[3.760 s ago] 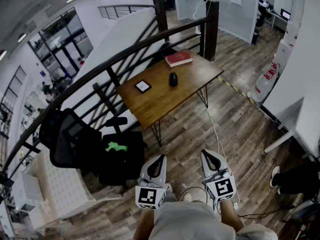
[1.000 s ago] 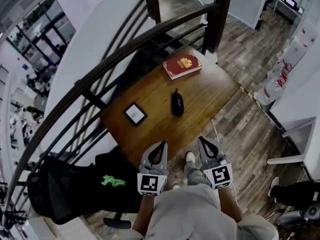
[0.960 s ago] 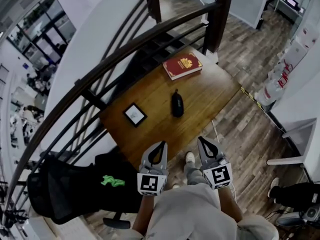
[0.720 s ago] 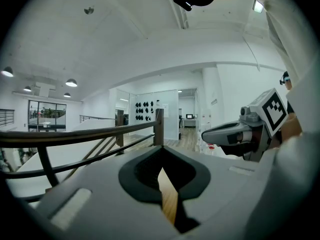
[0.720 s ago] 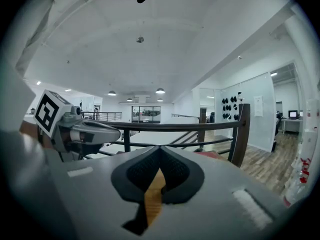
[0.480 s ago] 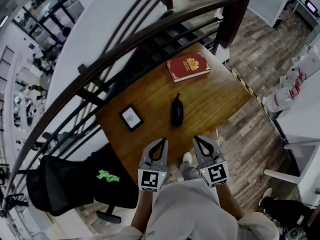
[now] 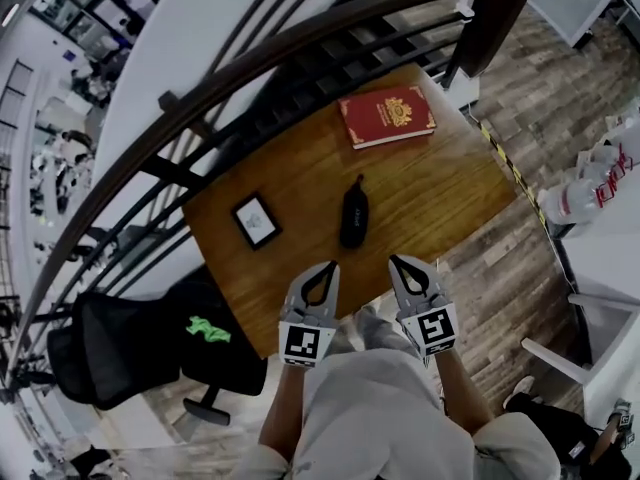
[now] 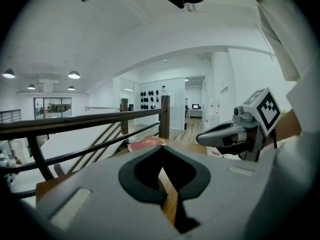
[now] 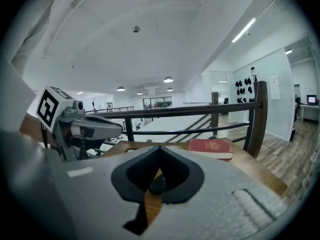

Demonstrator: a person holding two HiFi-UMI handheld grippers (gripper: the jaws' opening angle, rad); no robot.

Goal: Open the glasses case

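The wooden worktop [image 7: 440, 203] lies below me, a red book [image 7: 388, 116] at its far edge. My left tongs [image 7: 328, 268] and right tongs [image 7: 396, 263] hang over its near edge, both closed and empty. The black glasses case [image 7: 353, 213] lies mid-worktop, just beyond them, untouched.

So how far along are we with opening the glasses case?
Nothing looks done: the glasses case lies closed on the table, untouched. In hand: the left hand-held gripper and right hand-held gripper are shut and empty, at the table's near edge, short of the case. Left: reach it, hold it, open it.
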